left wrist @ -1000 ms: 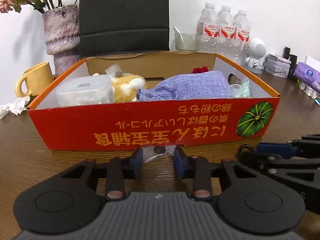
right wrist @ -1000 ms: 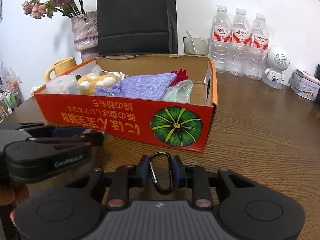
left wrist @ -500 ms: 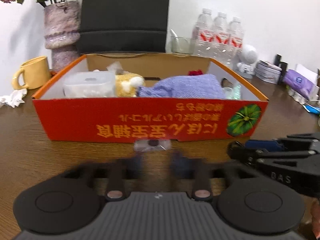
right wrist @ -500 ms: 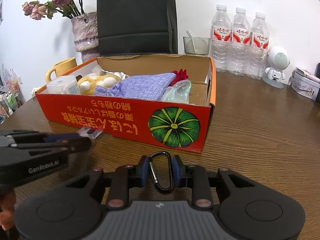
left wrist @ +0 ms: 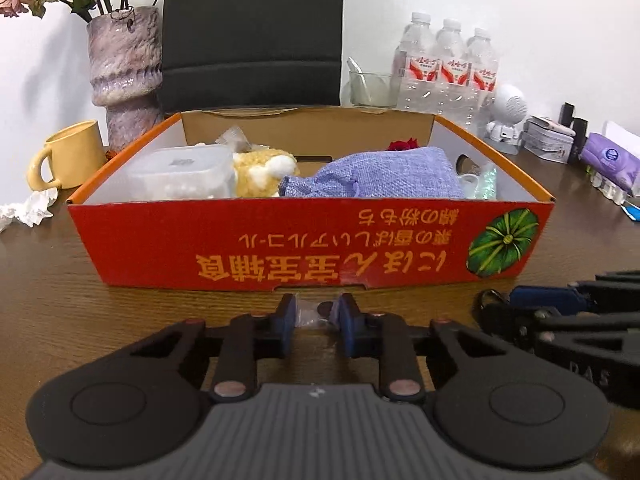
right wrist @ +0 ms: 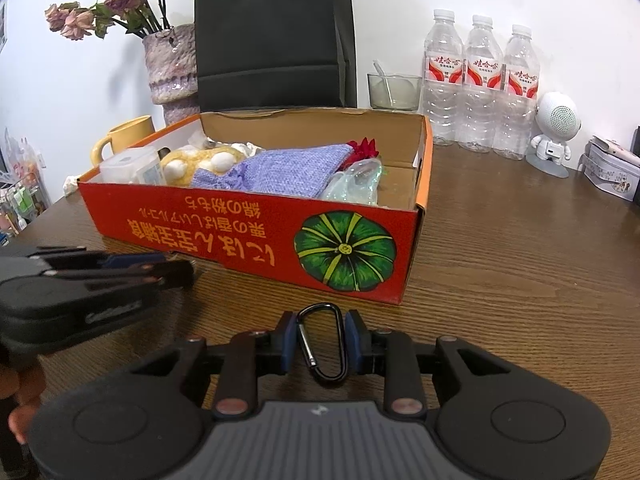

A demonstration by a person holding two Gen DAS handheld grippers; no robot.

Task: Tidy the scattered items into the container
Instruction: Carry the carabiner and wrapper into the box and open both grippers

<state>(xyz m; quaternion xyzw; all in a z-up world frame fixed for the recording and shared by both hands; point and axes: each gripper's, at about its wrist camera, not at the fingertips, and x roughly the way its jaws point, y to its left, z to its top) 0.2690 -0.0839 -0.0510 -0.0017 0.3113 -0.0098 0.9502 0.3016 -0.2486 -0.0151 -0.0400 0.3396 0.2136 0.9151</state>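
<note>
L gripper is closing its jaws on a small clear packet lying on the table just before the red box; R gripper is gripping a black carabiner, near the box's front corner.

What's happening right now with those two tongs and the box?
Left tongs closing on small clear packet. Right tongs clamped on black carabiner. Both items short of red cardboard box. Box front wall in the way.
</note>
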